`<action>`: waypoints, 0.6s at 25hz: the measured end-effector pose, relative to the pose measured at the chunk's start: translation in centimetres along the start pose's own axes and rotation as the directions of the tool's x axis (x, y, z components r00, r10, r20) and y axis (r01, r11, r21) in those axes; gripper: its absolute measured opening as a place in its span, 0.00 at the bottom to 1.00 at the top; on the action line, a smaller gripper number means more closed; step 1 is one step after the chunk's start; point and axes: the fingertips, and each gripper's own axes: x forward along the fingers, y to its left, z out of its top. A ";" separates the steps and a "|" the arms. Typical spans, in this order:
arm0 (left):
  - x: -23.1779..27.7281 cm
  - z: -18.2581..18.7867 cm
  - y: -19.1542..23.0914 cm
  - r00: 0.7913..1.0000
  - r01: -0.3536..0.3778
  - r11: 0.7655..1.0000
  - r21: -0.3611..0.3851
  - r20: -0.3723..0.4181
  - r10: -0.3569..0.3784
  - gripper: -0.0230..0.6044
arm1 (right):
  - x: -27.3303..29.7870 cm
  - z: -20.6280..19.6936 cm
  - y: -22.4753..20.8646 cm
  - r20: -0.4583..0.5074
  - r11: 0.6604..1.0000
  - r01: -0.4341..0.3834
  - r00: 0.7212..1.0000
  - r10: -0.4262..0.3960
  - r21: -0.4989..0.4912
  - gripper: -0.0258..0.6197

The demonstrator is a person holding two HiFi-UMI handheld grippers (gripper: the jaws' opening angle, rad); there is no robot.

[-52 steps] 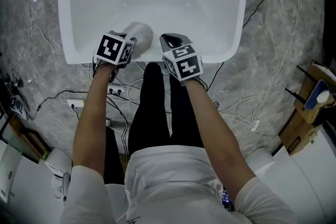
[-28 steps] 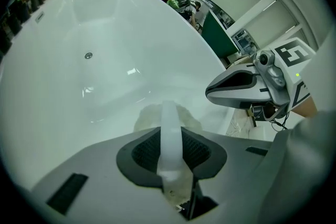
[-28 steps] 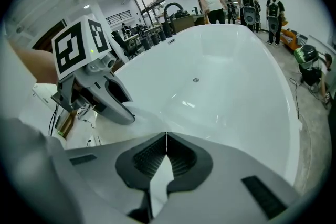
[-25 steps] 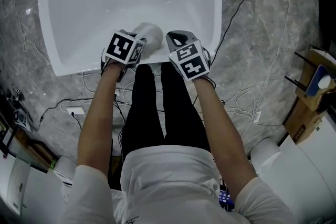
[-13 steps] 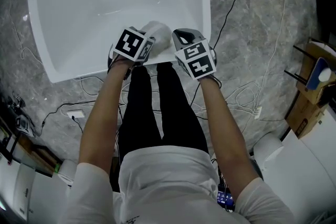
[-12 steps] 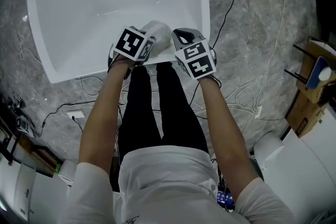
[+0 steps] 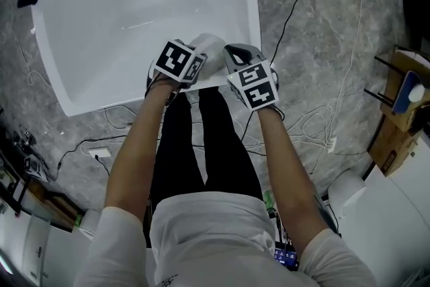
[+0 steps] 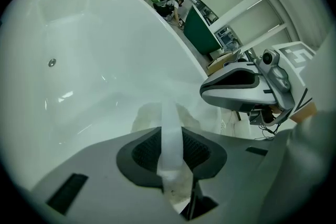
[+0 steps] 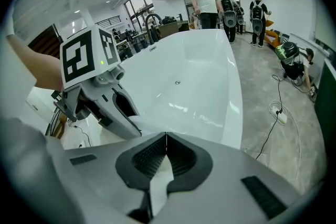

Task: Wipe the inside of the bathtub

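Head view, looking steeply down. The person stands at the near end of the white bathtub (image 7: pixel 127 3), legs in black trousers just short of its rim. Both bare forearms (image 7: pixel 138 151) reach forward and down from short white sleeves, almost parallel and drawing slightly together toward the wrists. The two tools sit side by side over the tub's near rim, close to its right-hand corner.

Left hand-held gripper (image 7: pixel 195 57): marker cube uppermost, jaws pointing into the tub. In its own view the left hand-held gripper (image 8: pixel 171 136) has its jaws clamped on a strip of white cloth (image 8: pixel 169 128). The rest of the cloth bunches just beyond the jaw tips, against the tub's pale inner wall (image 8: pixel 79 60). From above, the cloth (image 7: pixel 211 46) lies at the near rim; contact with the surface cannot be judged.

Right hand-held gripper (image 7: pixel 236 52): just beside the left one, apart from the cloth. In its own view the right hand-held gripper (image 9: pixel 166 137) has its jaws closed tip to tip, with no object clearly between them.

A grey marbled floor (image 7: pixel 322 70) strewn with cables surrounds the tub.
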 end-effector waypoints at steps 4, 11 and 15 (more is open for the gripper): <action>1.0 0.6 -0.2 1.000 0.007 1.000 -0.001 -0.010 -0.007 0.20 | 0.3 -0.1 -0.8 0.001 1.000 0.007 1.000 -0.007 -0.002 0.07; 2.1 0.8 0.2 1.000 0.012 1.000 0.003 -0.029 -0.012 0.20 | 1.1 0.2 -0.7 -0.002 1.000 -0.006 1.000 0.006 -0.002 0.07; 2.5 1.0 0.7 0.999 0.014 1.000 -0.008 -0.035 -0.014 0.20 | 1.4 0.5 -0.7 -0.003 1.000 -0.012 1.000 0.012 -0.009 0.07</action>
